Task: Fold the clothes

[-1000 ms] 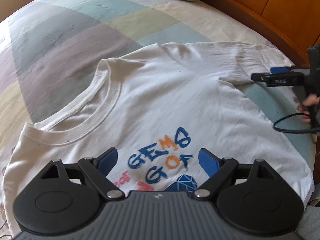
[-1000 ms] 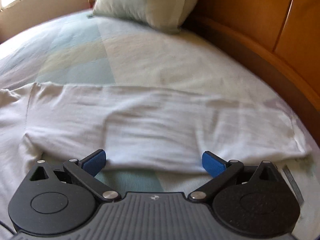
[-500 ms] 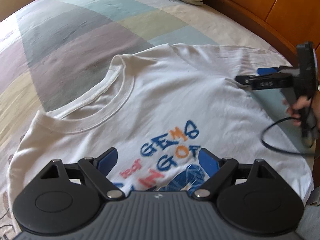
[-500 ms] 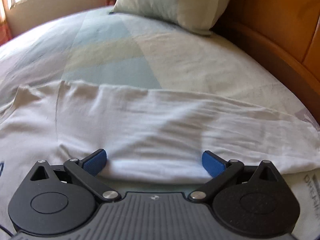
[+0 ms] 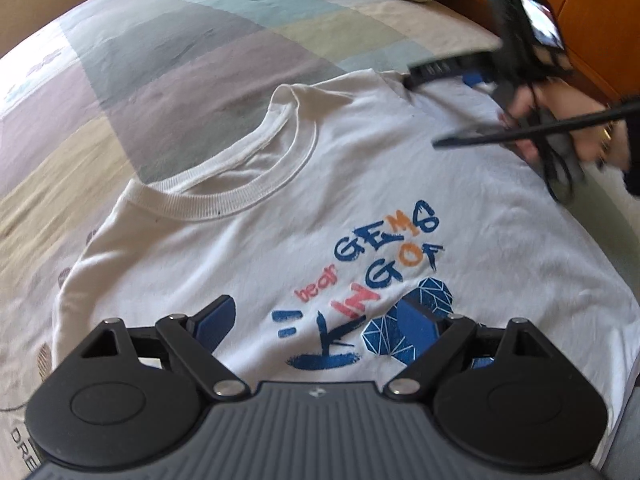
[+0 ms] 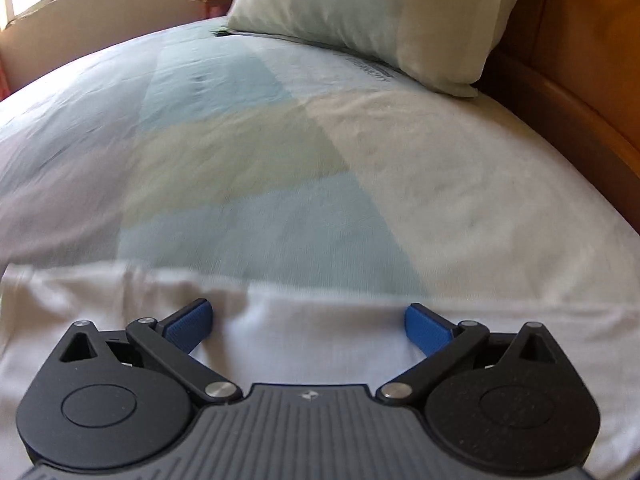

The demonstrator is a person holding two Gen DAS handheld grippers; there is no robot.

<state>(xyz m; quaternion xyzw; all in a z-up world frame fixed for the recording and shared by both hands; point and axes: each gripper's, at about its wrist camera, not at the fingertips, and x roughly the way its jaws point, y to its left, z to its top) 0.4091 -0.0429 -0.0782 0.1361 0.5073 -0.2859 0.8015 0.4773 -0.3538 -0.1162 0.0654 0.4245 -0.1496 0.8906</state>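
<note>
Here, a white T-shirt (image 5: 360, 208) lies spread face up on the patchwork bedspread (image 5: 168, 64).
The left gripper (image 5: 316, 322) hangs jaws apart above the printed chest; the right gripper (image 6: 308, 320), also spread wide, sits over the shirt's far edge, holding nothing, pillow (image 6: 372, 12) beyond.

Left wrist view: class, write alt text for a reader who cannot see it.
A white T-shirt with a colourful printed design lies face up on a pastel patchwork bedspread. The open left gripper hovers over its chest, and the right gripper, held in a hand, reaches in near the far shoulder.
</note>
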